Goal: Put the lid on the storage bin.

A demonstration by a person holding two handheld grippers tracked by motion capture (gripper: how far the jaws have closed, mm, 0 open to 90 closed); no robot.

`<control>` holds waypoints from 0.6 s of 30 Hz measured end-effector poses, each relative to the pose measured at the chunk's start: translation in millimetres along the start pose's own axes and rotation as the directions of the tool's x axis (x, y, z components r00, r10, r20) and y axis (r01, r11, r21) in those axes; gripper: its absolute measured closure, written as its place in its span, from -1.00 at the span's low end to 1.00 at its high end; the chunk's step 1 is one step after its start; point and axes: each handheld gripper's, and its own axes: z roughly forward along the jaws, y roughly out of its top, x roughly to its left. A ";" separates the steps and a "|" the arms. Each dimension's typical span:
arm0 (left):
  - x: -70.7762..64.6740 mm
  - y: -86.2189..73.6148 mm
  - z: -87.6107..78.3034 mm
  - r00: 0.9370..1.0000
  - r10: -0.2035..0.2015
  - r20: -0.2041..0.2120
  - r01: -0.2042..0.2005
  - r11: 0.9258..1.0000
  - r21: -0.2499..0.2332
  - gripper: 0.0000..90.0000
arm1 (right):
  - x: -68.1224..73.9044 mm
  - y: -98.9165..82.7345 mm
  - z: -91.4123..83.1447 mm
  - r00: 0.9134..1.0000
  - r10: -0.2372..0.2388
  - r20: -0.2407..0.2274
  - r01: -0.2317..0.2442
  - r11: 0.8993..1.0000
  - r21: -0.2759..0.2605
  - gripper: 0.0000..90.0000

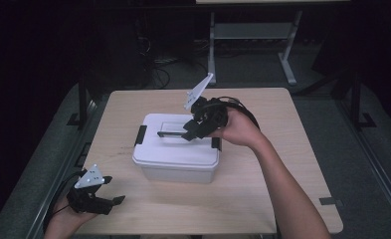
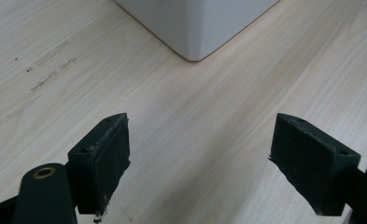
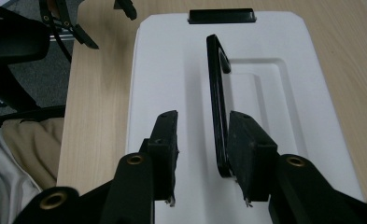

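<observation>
Over the white box [image 1: 175, 149], the right gripper [image 3: 202, 154] straddles its black handle [image 3: 216, 93], jaws loosened; next, closing and lifting. The left gripper [image 1: 114, 200] rests open.

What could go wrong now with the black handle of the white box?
The handle stands raised between the right gripper jaws, touching one pad at most, so it may drop back onto the lid. If it is lifted, the box might tilt or slide, because the left gripper stays open, away from it.

White box [image 1: 175, 154], black handle [image 3: 217, 107] (pale wood-grain table [image 1: 282, 114])
</observation>
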 end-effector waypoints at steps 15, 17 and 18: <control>-2.4 2.3 1.6 1.000 0.010 -0.005 -0.010 1.000 0.014 -0.56 | 5.8 -29.2 -15.7 0.999 0.033 0.021 -0.033 0.999 -0.013 0.39; -2.6 2.5 1.6 1.000 0.011 -0.006 -0.011 1.000 0.016 -0.56 | 6.0 -33.2 -17.1 0.999 0.039 0.022 -0.039 0.999 -0.009 0.39; -3.0 2.6 1.7 1.000 0.012 -0.007 -0.012 1.000 0.016 -0.56 | 6.3 -35.1 -17.7 0.999 0.042 0.023 -0.042 0.999 -0.010 0.38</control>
